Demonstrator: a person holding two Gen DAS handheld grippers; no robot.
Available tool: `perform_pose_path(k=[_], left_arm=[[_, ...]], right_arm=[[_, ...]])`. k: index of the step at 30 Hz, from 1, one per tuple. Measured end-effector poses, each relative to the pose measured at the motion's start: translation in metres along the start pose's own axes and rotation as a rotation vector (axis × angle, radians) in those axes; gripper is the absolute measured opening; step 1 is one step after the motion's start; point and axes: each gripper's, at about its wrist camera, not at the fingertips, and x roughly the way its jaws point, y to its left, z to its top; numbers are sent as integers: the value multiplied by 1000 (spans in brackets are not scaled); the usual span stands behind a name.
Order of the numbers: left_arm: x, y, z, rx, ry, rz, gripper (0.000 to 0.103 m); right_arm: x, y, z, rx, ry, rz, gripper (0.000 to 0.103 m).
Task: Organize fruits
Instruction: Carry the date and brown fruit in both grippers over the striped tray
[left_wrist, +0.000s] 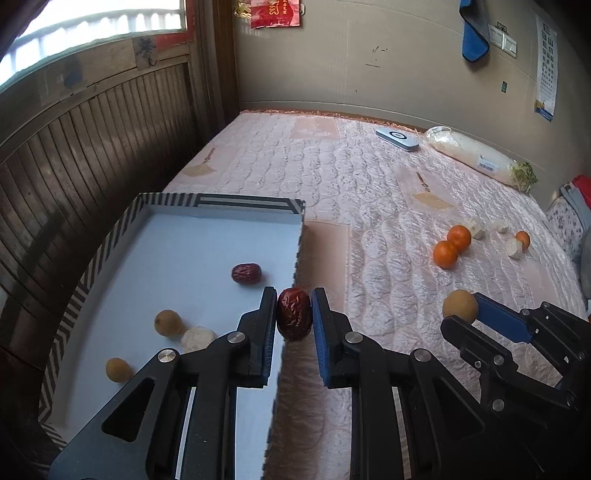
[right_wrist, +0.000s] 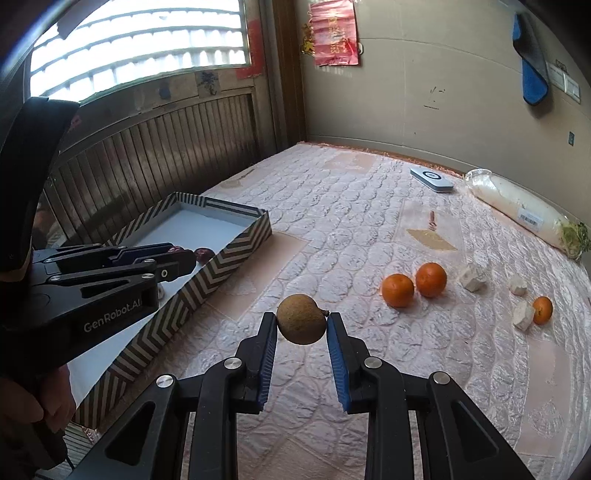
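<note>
My left gripper (left_wrist: 294, 301) is shut on a dark red date (left_wrist: 294, 314), held above the right rim of the striped box (left_wrist: 300, 236). The box holds another red date (left_wrist: 246, 273), two tan longans (left_wrist: 168, 322) and a white chunk (left_wrist: 197, 338). My right gripper (right_wrist: 301, 317) is shut on a tan longan (right_wrist: 301, 319), held above the pink quilt, right of the box (right_wrist: 207, 284). Three oranges (right_wrist: 397, 290) and several white chunks (right_wrist: 473, 277) lie on the quilt to the right.
A wrapped white radish (right_wrist: 517, 210) and a flat white-blue device (right_wrist: 431, 178) lie at the far right of the bed. A wooden slatted wall (right_wrist: 147, 155) runs along the left behind the box. Folded fabric (left_wrist: 572, 210) sits at the right edge.
</note>
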Motion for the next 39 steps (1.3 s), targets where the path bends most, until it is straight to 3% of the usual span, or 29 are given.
perform_pose_path(k=[16, 39], left_arm=[[-5, 69, -4, -94, -29, 106, 18], [24, 138, -8, -194, 28, 181, 18]], right_arm=[[19, 60, 18, -103, 14, 70, 27], [60, 148, 28, -255, 85, 201, 27]])
